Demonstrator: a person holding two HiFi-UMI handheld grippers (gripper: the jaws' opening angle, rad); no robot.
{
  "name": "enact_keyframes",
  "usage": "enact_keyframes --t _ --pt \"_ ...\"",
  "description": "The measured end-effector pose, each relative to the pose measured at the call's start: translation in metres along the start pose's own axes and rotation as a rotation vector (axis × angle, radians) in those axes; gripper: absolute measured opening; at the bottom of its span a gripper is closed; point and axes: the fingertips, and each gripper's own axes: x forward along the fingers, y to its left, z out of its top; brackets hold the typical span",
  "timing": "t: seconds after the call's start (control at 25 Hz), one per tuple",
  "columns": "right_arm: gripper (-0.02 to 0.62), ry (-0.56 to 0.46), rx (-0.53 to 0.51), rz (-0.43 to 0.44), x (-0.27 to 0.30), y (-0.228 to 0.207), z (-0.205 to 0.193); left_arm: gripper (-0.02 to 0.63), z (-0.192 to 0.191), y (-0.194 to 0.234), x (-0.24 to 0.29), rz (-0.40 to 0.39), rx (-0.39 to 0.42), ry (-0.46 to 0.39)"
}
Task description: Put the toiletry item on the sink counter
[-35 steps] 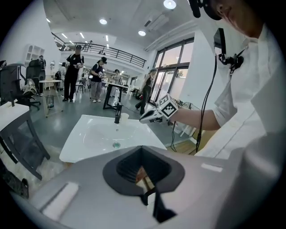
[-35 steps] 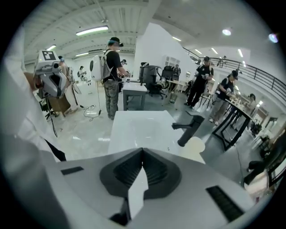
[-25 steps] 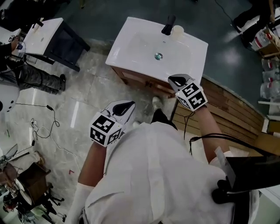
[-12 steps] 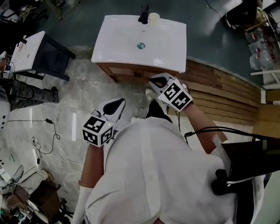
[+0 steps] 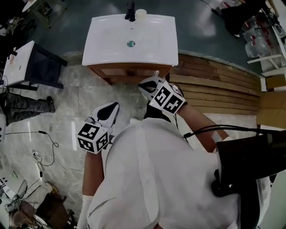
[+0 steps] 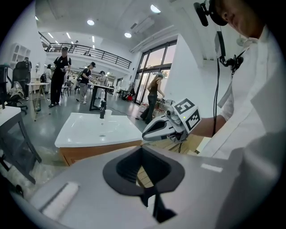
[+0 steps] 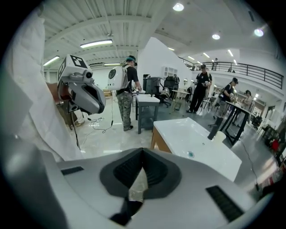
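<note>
Left gripper (image 5: 111,108): held low over the marble floor (image 5: 67,112), in front of the wearer's white shirt (image 5: 156,179); jaws pressed together at the tips, nothing between them, as the left gripper view confirms; well short of the sink counter (image 5: 100,56).

Right gripper (image 5: 145,85): held further forward, just short of the counter's front edge and above the wooden cabinet (image 5: 129,71) that carries it; jaws likewise brought together, empty; only floor shows through the gap behind the pads in the right gripper view.

Toiletry item (image 5: 140,13): a small pale cylinder, upright on the back rim of the sink counter, just beside the dark faucet (image 5: 130,11) on its right as the head view shows it; apart from both grippers; neither gripper touches it.

Basin: white, with the drain (image 5: 130,44) near its middle.

Surroundings: a planked wooden platform (image 5: 214,89) runs to the right of the cabinet; a second dark stand with a white top (image 5: 22,62) sits to the left, well apart from the sink counter; a bystander's legs (image 5: 27,107) show at the left edge; cables (image 5: 44,147) lie loose on the floor; a black cable (image 5: 210,129) runs along the right arm; several people stand at tables in the background of both gripper views.
</note>
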Motion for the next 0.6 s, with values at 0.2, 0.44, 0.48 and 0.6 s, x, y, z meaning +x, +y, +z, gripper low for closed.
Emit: enact_keyframes --t 0.2,0.44,0.48,0.6 --pt "0.005 -0.003 -0.046 0.017 0.001 0.011 0.007 0.006 -0.002 -0.002 -0.004 0.004 -0.004 -0.004" --pt "0.005 0.001 -0.07 0.038 0.0 0.019 0.01 0.006 -0.004 -0.003 -0.008 0.016 -0.013 -0.01" --pt "0.005 0.001 -0.072 0.039 0.0 0.02 0.01 0.006 -0.005 -0.004 -0.008 0.016 -0.013 -0.01" --pt "0.005 0.003 -0.079 0.043 -0.001 0.021 0.009 0.006 -0.006 -0.006 -0.007 0.016 -0.012 -0.01"
